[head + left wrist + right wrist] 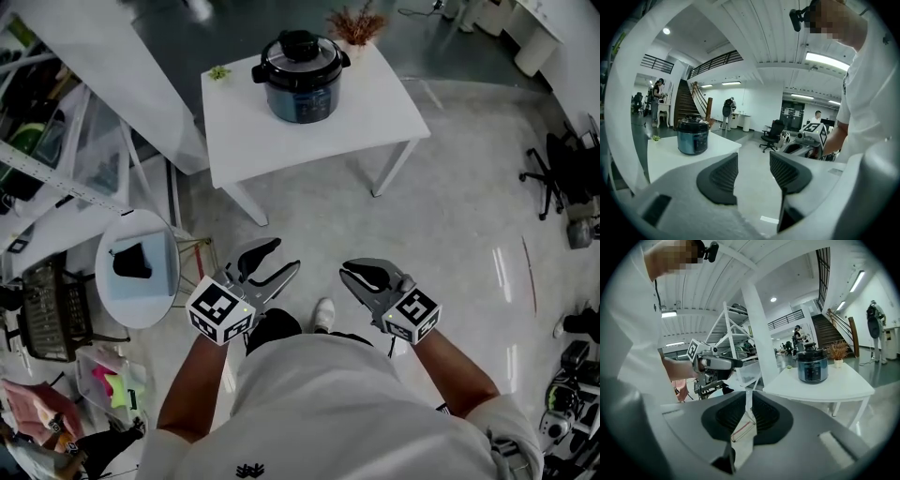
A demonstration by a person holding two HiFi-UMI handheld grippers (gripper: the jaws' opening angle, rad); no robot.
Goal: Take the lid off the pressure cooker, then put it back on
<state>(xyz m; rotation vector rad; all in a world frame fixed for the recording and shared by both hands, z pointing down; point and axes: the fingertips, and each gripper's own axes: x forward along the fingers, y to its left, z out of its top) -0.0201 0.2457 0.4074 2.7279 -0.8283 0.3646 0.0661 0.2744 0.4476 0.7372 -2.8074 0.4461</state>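
In the head view, the pressure cooker [302, 80] stands on a square white table [375, 117], well apart from the person and both tools. Its body is round and dark blue with a metallic shine, and the black domed lid [300, 49] sits on top of it. A small pot with dry reddish twigs [354, 23] stands at the far corner of the table, near the cooker. The left gripper [281, 258] and the right gripper [354, 275] are held low, close to the person's body, over the pale polished floor. In the left gripper view, the two jaws stand clearly apart; their black ribbed rubber pads [723, 177] face each other with only the floor between them, and the cooker [693, 136] is far ahead on the table. In the right gripper view, the ribbed pads [765, 414] are almost together, with only a thin slit between them, and they hold nothing; the cooker [812, 364] stands far away on the table.
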